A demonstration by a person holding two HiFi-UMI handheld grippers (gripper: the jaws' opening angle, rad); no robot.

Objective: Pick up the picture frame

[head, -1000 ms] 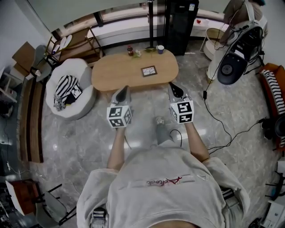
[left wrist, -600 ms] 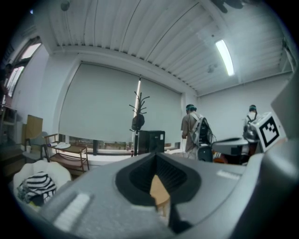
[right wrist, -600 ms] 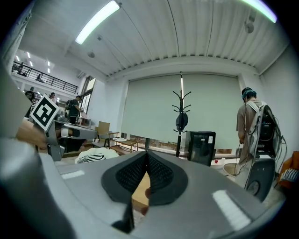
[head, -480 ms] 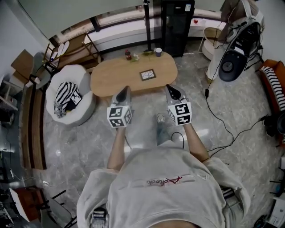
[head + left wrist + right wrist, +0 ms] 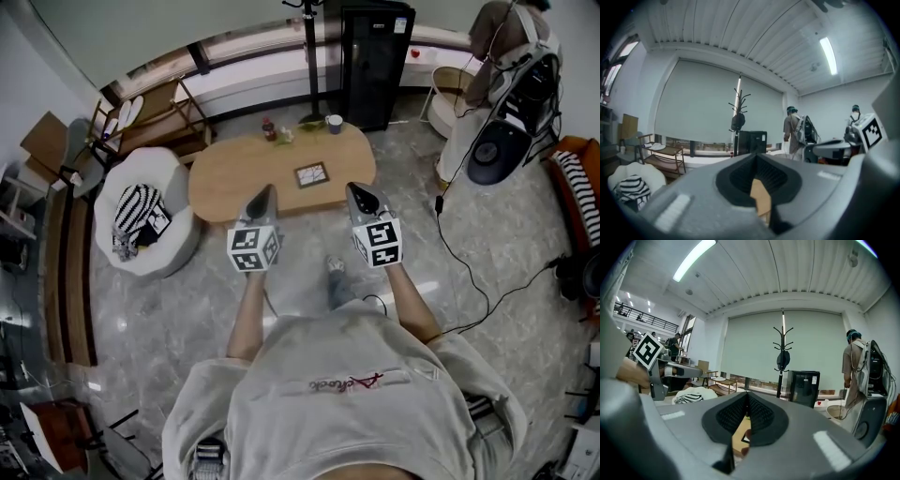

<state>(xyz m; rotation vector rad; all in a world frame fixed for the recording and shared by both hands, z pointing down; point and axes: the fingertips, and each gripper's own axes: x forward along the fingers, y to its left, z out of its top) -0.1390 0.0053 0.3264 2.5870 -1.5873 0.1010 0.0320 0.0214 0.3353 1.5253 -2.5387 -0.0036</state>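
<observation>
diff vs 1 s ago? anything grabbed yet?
Left gripper and right gripper moved forward with the person toward the table; their tips now overlap its near edge in the head view. Nothing gripped or released. Unchanged: both jaws shut and empty, picture frame flat on the table.

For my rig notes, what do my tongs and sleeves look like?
Left tongs and right tongs: grey tapered shells with black ribbed pads, each carrying a white cube of black square markers. Light grey sweatshirt, sleeves ending near the elbows, red script.
</observation>
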